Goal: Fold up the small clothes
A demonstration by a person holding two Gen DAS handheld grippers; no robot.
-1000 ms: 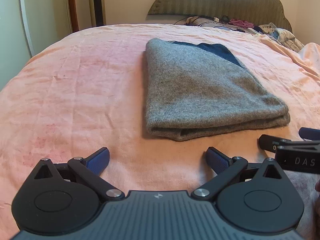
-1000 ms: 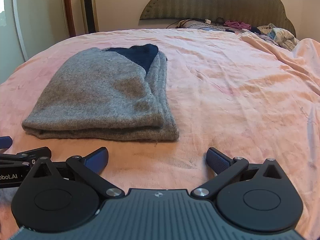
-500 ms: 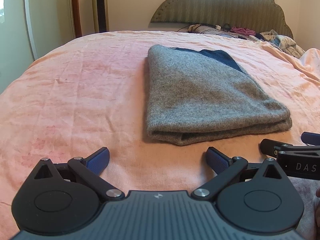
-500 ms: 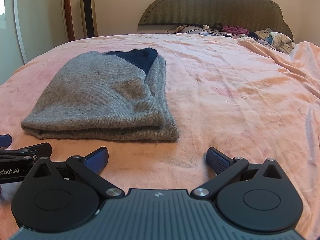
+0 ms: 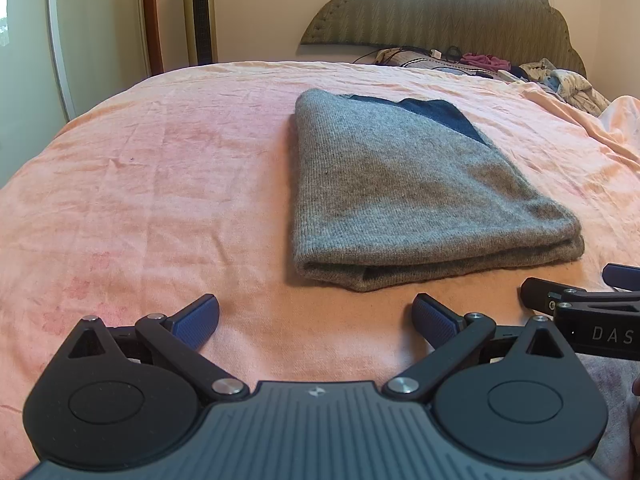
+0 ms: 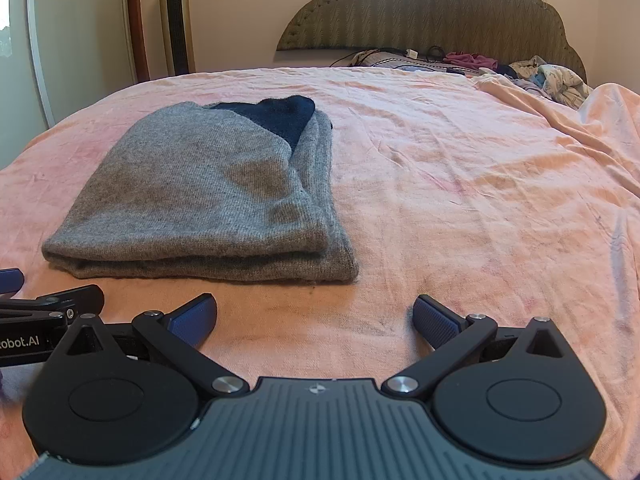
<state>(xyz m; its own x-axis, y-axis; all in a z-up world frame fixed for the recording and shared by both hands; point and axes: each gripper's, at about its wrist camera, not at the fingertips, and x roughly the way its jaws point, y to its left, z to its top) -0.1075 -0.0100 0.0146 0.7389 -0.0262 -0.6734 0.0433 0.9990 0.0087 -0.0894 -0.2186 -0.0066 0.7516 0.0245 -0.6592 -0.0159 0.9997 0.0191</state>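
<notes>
We hold our left gripper (image 5: 316, 314) and right gripper (image 6: 316, 314) low over a pink bedsheet (image 5: 160, 184), each with its blue-padded fingers spread wide apart and empty. A folded grey knit garment (image 5: 404, 200), with a dark blue patch at its far end, lies flat on the bed just ahead, between the two grippers. Loose clothes (image 6: 552, 76) sit far ahead by the headboard (image 6: 432, 8).
</notes>
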